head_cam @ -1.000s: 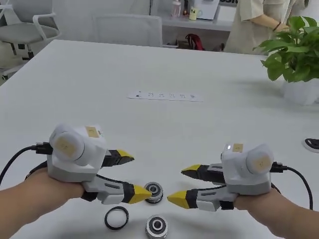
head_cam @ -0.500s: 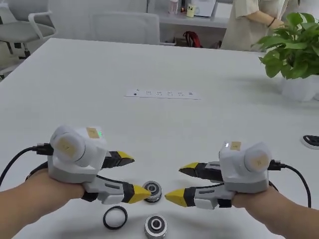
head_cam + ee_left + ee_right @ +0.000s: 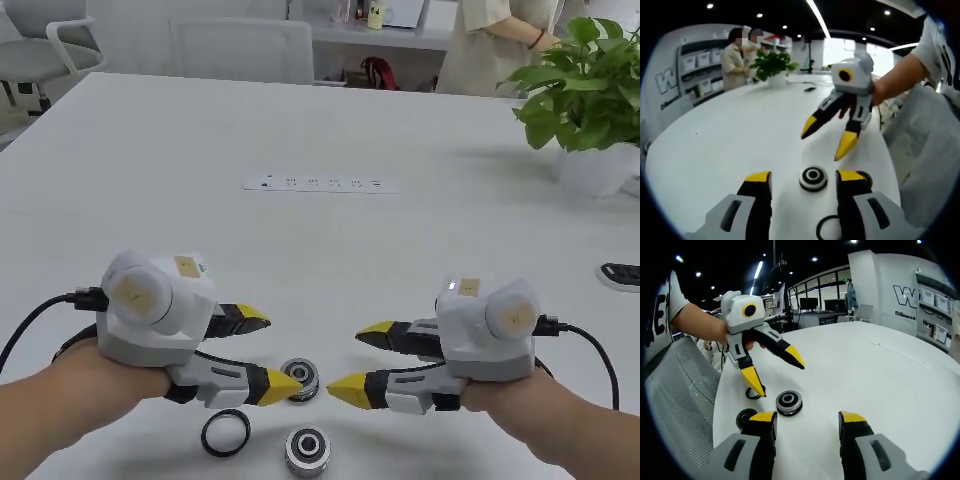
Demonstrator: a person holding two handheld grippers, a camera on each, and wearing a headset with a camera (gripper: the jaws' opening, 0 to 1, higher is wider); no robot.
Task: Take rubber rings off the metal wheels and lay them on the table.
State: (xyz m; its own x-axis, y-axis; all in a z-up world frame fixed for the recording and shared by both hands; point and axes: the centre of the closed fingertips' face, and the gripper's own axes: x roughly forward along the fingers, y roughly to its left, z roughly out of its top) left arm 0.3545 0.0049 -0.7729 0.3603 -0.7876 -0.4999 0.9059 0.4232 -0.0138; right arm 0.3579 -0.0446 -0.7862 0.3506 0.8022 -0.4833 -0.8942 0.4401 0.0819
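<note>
Big white tabletop [image 3: 300, 120], power strip [image 3: 313, 183] lying mid-way. Potted plant [image 3: 585, 85] far right. Grey office chair [image 3: 45, 45] far left, white chair [image 3: 240, 48] at far edge. Person [image 3: 490, 45] stands by back counter [image 3: 385, 37]. Dark ceiling w/ spotlights [image 3: 709, 6], strip light [image 3: 816, 17].

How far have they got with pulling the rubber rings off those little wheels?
One rubber ring already lies loose on the table. Nothing is in hand: the left gripper and right gripper are both open, flanking a wheel whose dark rim suggests its ring is still on. That one is left; the nearer wheel looks bare, though I can't be sure.
</note>
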